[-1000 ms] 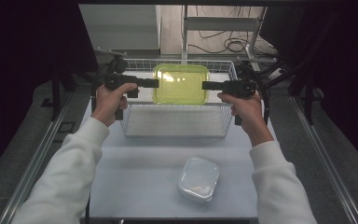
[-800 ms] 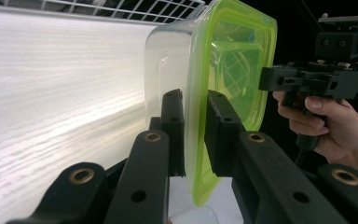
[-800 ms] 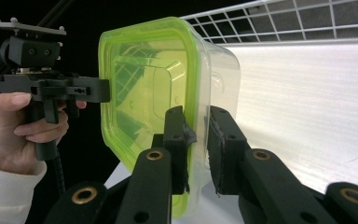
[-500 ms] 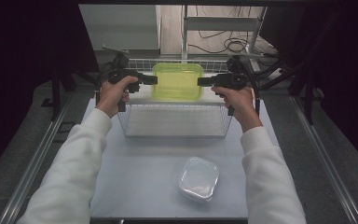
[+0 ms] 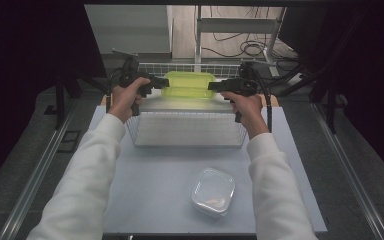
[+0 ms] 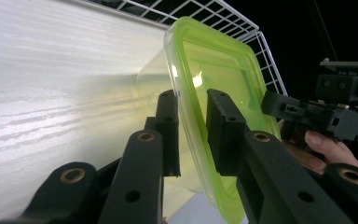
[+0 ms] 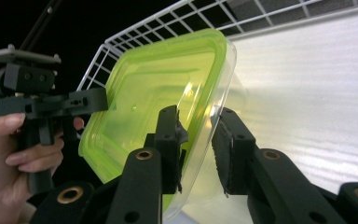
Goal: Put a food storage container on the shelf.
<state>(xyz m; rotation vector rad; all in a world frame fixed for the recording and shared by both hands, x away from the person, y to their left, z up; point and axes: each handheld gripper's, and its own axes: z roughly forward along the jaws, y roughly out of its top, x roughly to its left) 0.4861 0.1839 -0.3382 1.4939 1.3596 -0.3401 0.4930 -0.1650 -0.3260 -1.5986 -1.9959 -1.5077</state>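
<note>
- A person at the bench (image 5: pixel 150 190) holds a green-lidded box (image 5: pixel 187 85) between two hand-held grippers, one at each short end, over the far side of a wire basket (image 5: pixel 185 142).
- The box sits level just inside the basket's far rim and well below its top wire. Whether its base already rests on the basket floor cannot be told from the high view.
- The left gripper (image 5: pixel 166 82) has the lid's rim between its jaws, which have just been opening. In the left gripper view the pads lie close against the rim on both sides, and it cannot be told whether they press on it or merely touch.
- The right gripper (image 5: pixel 211 86) straddles the opposite rim, and its jaws have also just been opening. In the right gripper view one pad (image 7: pixel 223 154) stands visibly apart from the box's clear wall, so that grip looks let go.
- The step in hand appears to be setting the box down in the basket and releasing it, with the release under way on both sides.
- The next move would call for both pairs of jaws to spread clear of the rim, then for each gripper to draw back sideways and upward without snagging the lid or the basket wires.
- A second clear tub (image 5: pixel 213 191) with its lid on waits near the bench's front edge, right of centre and well apart from the basket. It looks the likely next thing to be picked up.
</note>
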